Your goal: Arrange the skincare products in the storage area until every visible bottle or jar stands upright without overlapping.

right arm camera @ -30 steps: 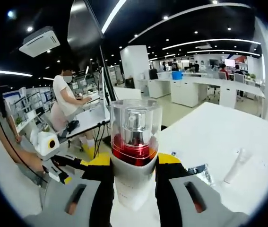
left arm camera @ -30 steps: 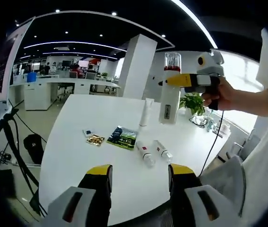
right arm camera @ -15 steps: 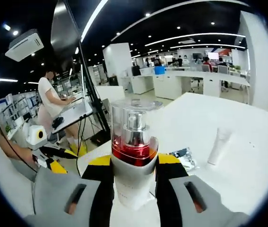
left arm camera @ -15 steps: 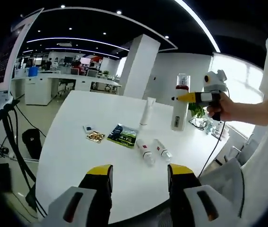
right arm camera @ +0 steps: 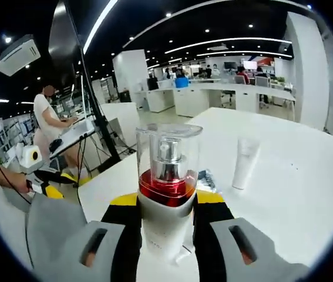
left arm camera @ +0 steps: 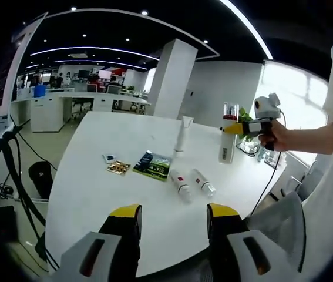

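My right gripper (right arm camera: 166,205) is shut on a tall white pump bottle (right arm camera: 166,188) with a clear cap and red band, held upright. In the left gripper view that pump bottle (left arm camera: 229,132) hangs over the far right of the white table (left arm camera: 107,194), held by the right gripper (left arm camera: 236,127). A white tube (left arm camera: 181,136) stands upright farther back. Two small bottles (left arm camera: 181,184) (left arm camera: 202,183) lie on their sides mid-table. My left gripper (left arm camera: 169,220) is open above the table's near edge, holding nothing. The right gripper view shows the tube (right arm camera: 245,163) standing on the table.
A dark green sachet (left arm camera: 153,165), a small gold packet (left arm camera: 118,168) and a tiny blue-white item (left arm camera: 108,158) lie left of the lying bottles. A person's hand (left arm camera: 283,136) holds the right gripper. A tripod (left arm camera: 13,176) stands left of the table. A person (right arm camera: 47,120) works at a desk behind.
The right gripper has carried the pump bottle lower and farther right over the table. The left gripper has stayed open near the front edge.
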Available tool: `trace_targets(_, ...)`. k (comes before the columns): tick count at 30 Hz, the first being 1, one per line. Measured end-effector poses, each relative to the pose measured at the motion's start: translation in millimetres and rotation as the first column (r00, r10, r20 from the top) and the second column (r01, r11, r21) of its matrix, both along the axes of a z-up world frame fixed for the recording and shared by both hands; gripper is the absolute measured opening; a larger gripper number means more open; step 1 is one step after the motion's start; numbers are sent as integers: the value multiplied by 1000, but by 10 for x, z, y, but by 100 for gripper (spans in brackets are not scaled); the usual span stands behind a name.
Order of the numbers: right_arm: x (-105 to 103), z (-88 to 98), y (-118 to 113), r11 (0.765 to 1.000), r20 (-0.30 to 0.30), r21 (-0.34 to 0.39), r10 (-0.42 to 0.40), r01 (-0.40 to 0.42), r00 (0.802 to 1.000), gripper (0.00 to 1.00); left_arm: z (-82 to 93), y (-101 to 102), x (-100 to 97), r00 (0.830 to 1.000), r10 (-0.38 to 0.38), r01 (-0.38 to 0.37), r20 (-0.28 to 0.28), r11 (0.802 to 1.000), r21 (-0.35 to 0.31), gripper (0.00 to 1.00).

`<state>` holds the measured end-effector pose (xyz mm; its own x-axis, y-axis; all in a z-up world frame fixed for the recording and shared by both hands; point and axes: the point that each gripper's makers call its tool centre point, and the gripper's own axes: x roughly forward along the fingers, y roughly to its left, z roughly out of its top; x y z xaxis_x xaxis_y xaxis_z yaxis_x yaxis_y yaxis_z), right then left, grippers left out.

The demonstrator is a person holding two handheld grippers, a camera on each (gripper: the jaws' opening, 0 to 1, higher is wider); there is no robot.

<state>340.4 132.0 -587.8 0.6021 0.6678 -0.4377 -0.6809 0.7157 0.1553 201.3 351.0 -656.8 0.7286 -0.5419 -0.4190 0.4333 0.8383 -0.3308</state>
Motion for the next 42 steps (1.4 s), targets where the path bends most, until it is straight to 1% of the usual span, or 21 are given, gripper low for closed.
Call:
trace_targets(4, 56, -40, -90, 1000, 18, -2, -24, 24, 1000, 30, 11, 33, 14, 1000, 21, -21, -7, 1000, -23, 46)
trace_targets(8, 78, -107, -193, 999, 25, -13, -45, 45, 999, 30, 36, 68, 32, 999, 49, -49, -2, 998, -46, 47)
trace_targets(12, 93, -198, -334, 996, 9, -3, -85, 85, 996, 31, 29, 61, 30, 999, 46, -46, -11, 997, -55, 47)
trace_targets(16, 97, -292, -477, 993, 1, -7, -115, 115, 993, 31, 11, 56, 28, 999, 42, -43, -18, 998, -49, 47)
trace_targets(19, 90, -405, -581, 991, -22, -11, -137, 137, 990, 31, 4, 50, 24, 999, 39, -40, -19, 998, -44, 47)
trace_targets(22, 90, -515, -628, 989, -41, -12, -147, 146, 988, 31, -1, 47, 20, 999, 39, -40, -22, 998, -43, 47)
trace_targets(26, 106, -646, -637, 989, -53, -39, -141, 139, 989, 31, -4, 53, 22, 999, 43, -44, -25, 998, -42, 47)
trace_targets(30, 139, -736, -619, 991, -55, -57, -125, 122, 991, 31, -10, 56, 22, 999, 45, -46, -27, 998, -40, 47)
trace_targets(36, 214, -843, -599, 991, -58, -78, -110, 105, 992, 31, -4, 72, 33, 998, 60, -62, -33, 997, -50, 47)
trace_targets(42, 260, -901, -573, 992, -50, -95, -93, 88, 994, 31, -3, 104, 47, 996, 81, -83, -36, 995, -58, 47)
